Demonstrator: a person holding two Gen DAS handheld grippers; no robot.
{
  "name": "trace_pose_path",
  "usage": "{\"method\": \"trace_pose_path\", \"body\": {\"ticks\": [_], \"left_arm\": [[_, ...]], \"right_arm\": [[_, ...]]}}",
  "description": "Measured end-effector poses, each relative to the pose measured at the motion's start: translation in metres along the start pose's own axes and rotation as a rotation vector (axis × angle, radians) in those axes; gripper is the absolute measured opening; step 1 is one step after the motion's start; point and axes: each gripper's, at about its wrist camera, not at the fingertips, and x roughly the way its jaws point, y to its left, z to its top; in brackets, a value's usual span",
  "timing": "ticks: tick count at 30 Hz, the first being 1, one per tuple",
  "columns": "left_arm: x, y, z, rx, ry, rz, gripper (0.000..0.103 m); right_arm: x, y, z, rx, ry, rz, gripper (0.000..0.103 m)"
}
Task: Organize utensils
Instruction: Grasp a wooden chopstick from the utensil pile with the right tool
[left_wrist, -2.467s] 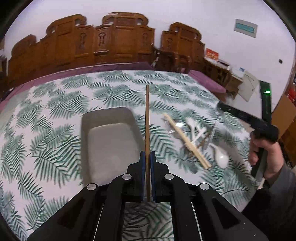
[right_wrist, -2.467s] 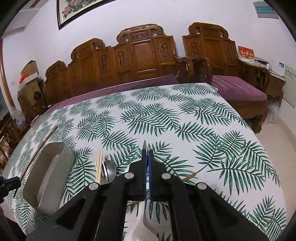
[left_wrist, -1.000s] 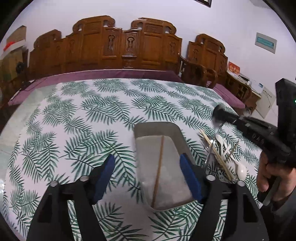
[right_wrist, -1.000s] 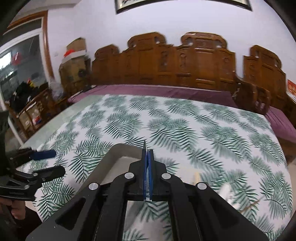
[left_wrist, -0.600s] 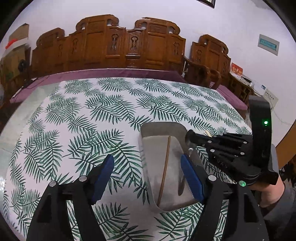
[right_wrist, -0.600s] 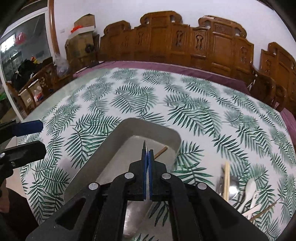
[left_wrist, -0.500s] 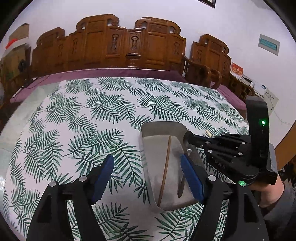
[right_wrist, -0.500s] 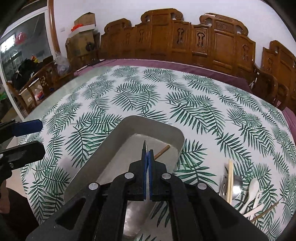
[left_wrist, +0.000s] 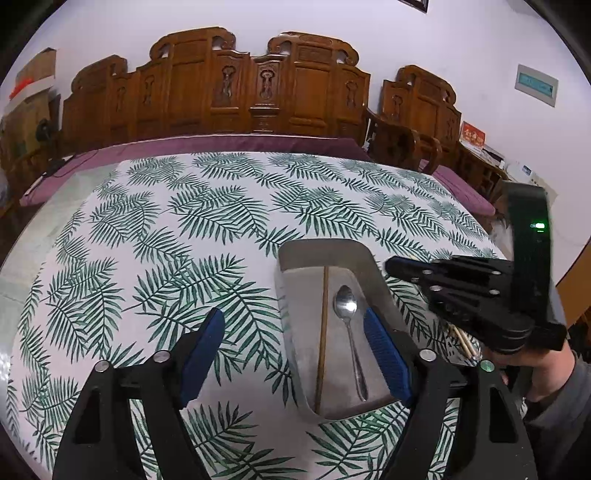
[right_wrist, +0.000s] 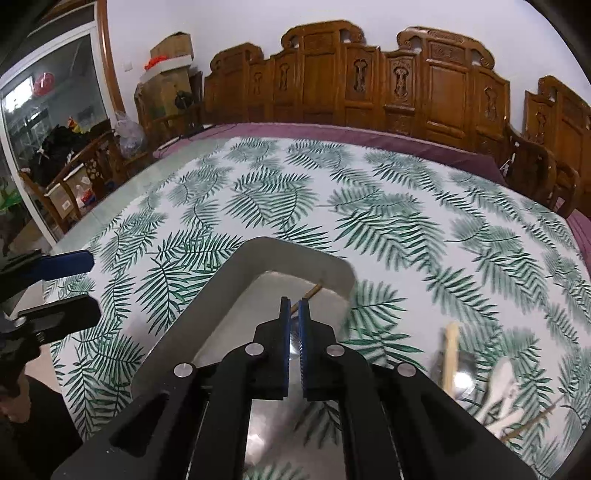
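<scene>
Two utensils, chopstick (left_wrist: 324, 325) and spoon (left_wrist: 349, 325), in tray (left_wrist: 321, 253); blurred heap (right_wrist: 480, 376), perhaps spoons, beside.

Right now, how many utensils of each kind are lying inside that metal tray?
Wooden chopstick: 1
Metal spoon: 1
Total in the tray: 2

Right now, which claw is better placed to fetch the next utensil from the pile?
Right. The right claw sits beside the pile of leftover utensils; the left claw is farther away.
</scene>
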Motion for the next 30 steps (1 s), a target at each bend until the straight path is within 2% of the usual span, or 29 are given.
{"method": "trace_pose_path", "body": {"ticks": [5, 9, 13, 19, 24, 30], "left_arm": [[0.000, -0.014, 0.000, 0.019, -0.005, -0.025, 0.082], [0.000, -0.031, 0.001, 0.037, -0.013, -0.048, 0.088], [0.003, -0.050, 0.001, 0.059, -0.014, -0.070, 0.092], [0.008, -0.080, 0.000, 0.103, -0.015, -0.097, 0.095], [0.015, -0.101, -0.006, 0.143, 0.000, -0.101, 0.095], [0.023, -0.108, -0.010, 0.148, 0.025, -0.107, 0.095]], "right_arm": [[-0.041, -0.030, -0.013, 0.025, -0.042, -0.057, 0.006], [-0.066, -0.054, -0.029, 0.040, -0.056, -0.129, 0.016], [-0.080, -0.078, -0.049, 0.077, -0.051, -0.172, 0.018], [-0.077, -0.100, -0.082, 0.147, -0.017, -0.177, 0.019], [-0.066, -0.099, -0.100, 0.151, 0.020, -0.150, 0.019], [-0.048, -0.099, -0.112, 0.156, 0.087, -0.124, 0.019]]}}
